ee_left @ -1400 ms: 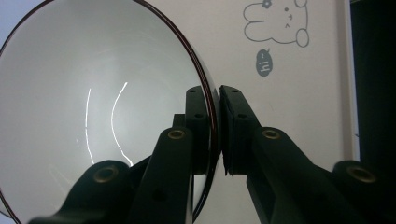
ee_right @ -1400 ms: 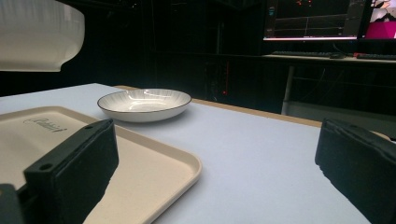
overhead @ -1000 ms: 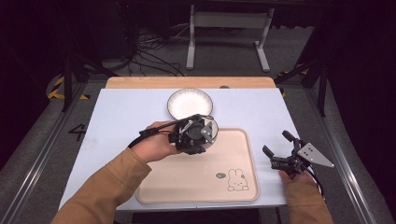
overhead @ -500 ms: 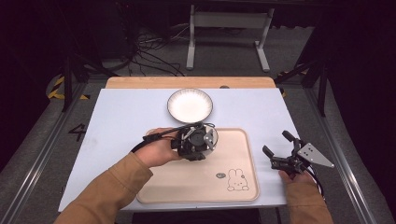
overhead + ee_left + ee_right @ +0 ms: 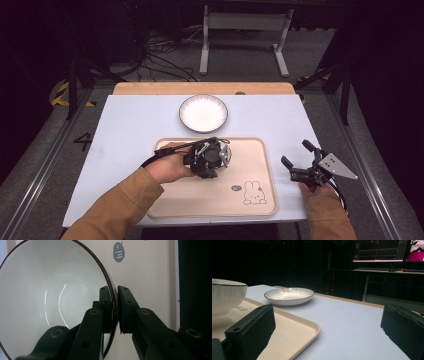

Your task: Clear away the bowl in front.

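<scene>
My left gripper [image 5: 116, 307] is shut on the rim of a white bowl [image 5: 50, 297] with a thin dark edge, one jaw inside and one outside. In the high view the left gripper [image 5: 215, 156] sits over the upper middle of the beige tray [image 5: 260, 200] and covers most of the bowl. From the right gripper view the bowl [image 5: 227, 296] appears to rest on the tray [image 5: 294, 330]. My right gripper [image 5: 295, 153] stands open and holds nothing, low over the table just right of the tray. A white plate [image 5: 203, 113] lies beyond the tray.
The tray carries a bunny drawing [image 5: 254, 192] and a "hi~" sticker [image 5: 119, 252]. The plate [image 5: 289, 295] sits on the pale blue table top [image 5: 352, 322]. A wooden strip [image 5: 200, 88] runs along the far edge, and dark floor with cables and a metal stand lies beyond.
My left gripper has carried the bowl from near the plate toward the person and down over the tray. The right gripper has stayed where it was.
</scene>
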### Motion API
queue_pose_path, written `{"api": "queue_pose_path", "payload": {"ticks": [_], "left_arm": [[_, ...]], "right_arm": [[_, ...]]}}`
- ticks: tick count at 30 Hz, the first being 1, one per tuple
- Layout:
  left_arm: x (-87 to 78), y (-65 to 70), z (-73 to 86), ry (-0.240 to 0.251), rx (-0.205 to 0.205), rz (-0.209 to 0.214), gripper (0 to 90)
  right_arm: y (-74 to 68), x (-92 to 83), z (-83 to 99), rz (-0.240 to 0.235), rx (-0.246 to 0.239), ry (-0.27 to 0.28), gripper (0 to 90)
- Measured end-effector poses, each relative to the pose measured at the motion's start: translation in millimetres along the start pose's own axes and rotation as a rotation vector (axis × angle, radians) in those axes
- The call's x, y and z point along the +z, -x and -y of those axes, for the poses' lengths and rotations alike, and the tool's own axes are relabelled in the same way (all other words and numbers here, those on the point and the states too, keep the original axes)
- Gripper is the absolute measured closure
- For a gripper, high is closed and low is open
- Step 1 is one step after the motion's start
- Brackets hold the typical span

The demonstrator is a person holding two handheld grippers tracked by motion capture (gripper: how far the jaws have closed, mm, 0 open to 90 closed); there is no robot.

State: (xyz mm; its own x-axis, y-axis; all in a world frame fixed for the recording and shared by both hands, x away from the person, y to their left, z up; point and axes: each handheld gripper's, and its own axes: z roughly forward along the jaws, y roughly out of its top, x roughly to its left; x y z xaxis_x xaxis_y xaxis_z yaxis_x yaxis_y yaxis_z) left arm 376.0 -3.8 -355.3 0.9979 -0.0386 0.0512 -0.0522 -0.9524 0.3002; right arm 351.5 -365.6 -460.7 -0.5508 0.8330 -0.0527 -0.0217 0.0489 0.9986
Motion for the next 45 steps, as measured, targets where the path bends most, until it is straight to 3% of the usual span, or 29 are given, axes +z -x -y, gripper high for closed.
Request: {"api": "queue_pose_path", "payload": {"ticks": [37, 45], "left_arm": [[24.9, 3.6, 3.3, -0.054, 0.003, 0.033, 82.8], [29.0, 3.3, 5.4, -0.065, 0.001, 0.072, 81.1]], "right_arm": [[0.1, 0.0, 0.0, 0.0, 0.0, -0.001, 0.0], [0.1, 0.0, 0.0, 0.0, 0.0, -0.001, 0.0]]}}
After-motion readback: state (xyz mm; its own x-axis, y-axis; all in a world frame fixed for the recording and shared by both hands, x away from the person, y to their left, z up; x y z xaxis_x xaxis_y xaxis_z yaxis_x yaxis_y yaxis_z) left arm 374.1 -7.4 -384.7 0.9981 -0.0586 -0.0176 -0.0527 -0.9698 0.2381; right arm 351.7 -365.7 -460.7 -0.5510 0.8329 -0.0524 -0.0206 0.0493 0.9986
